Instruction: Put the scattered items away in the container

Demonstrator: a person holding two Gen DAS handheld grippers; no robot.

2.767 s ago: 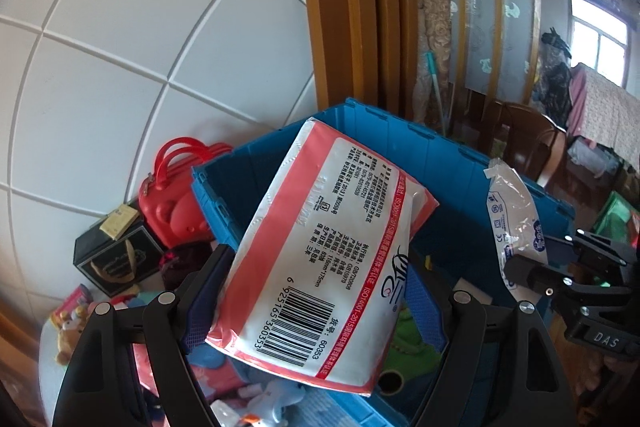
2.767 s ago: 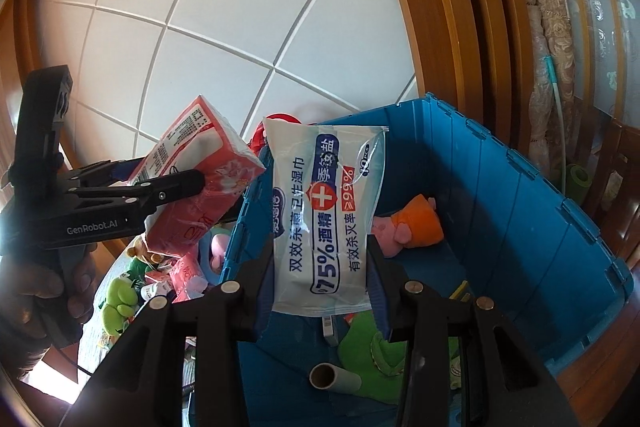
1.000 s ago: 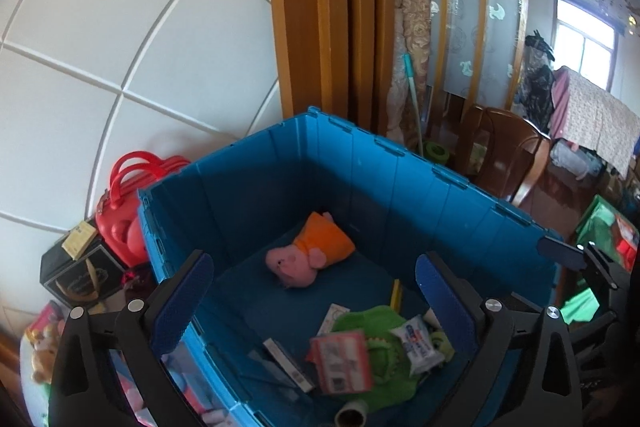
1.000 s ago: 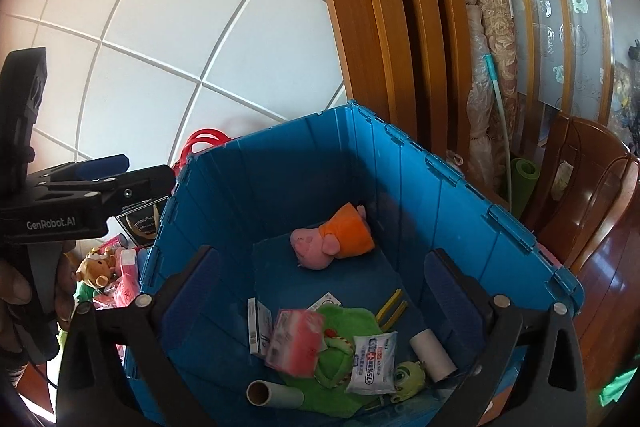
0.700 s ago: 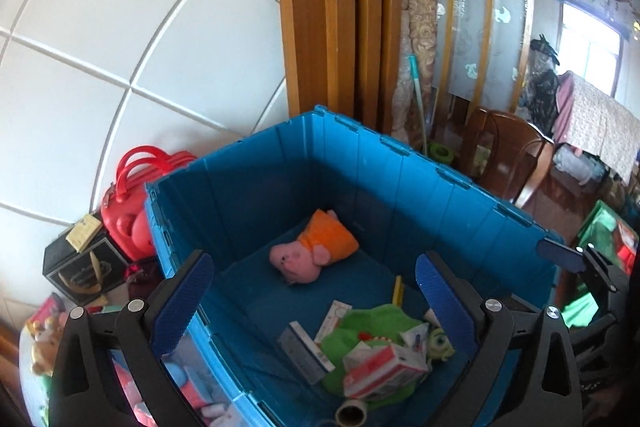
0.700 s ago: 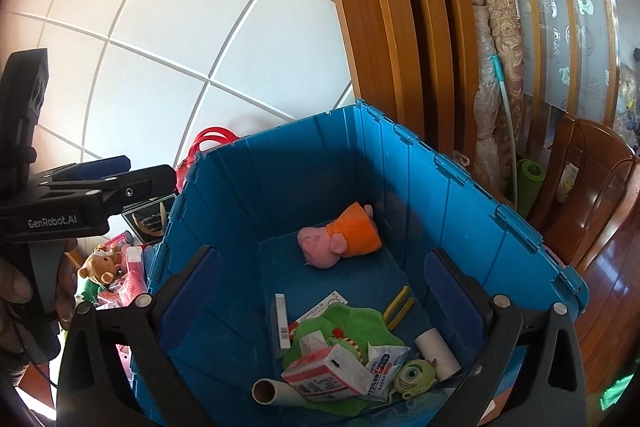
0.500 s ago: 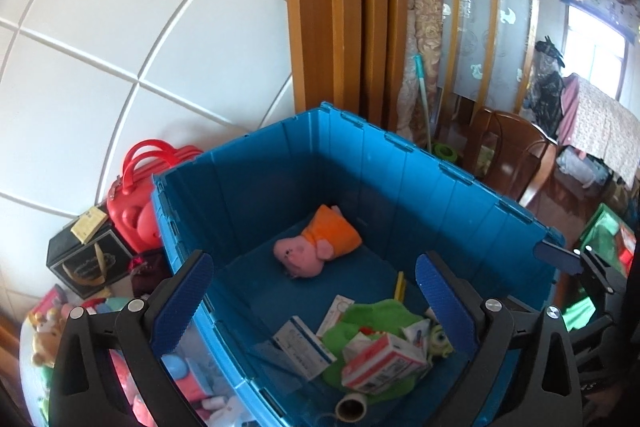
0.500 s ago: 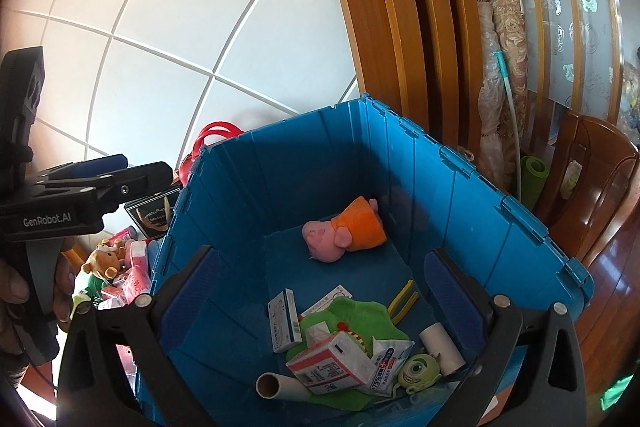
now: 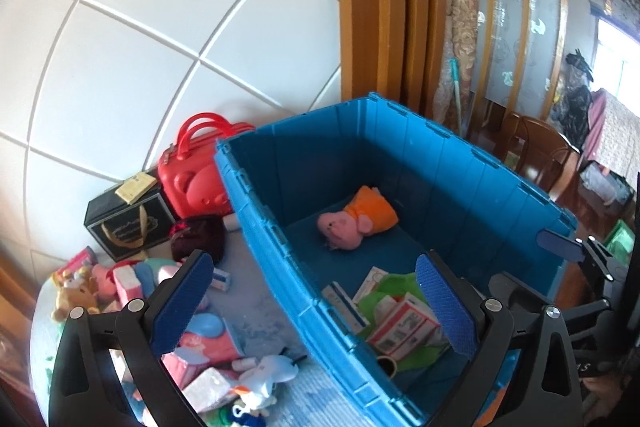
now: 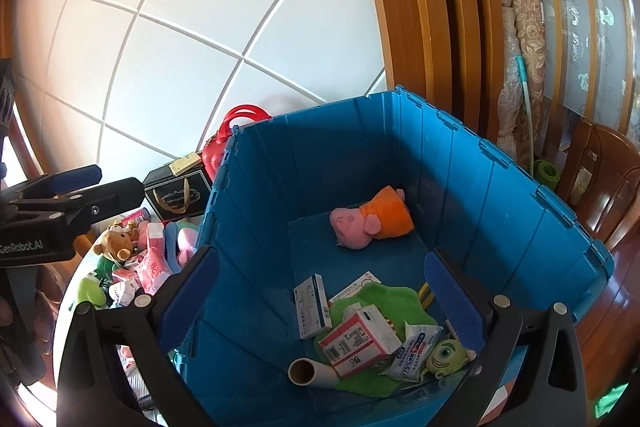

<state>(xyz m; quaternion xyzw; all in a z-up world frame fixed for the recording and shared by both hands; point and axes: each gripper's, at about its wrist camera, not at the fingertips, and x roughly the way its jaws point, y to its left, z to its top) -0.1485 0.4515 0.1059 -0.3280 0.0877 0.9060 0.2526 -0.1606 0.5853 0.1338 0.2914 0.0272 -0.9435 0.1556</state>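
A blue plastic crate stands open by the tiled wall. Inside lie a pink pig plush, a red-and-white tissue pack, a wet-wipes pack, a green plush, a cardboard tube and small boxes. My left gripper is open and empty above the crate's left wall. My right gripper is open and empty above the crate. Scattered toys and packs lie left of the crate.
A red handbag-shaped case and a black box stand against the wall left of the crate. Wooden door frame and rolled rug stand behind. Wooden chairs are at the right.
Both grippers opened and dropped the tissue pack and the wipes pack into the crate, where they settled on the green plush. Both views have since swung left, showing more of the scattered pile.
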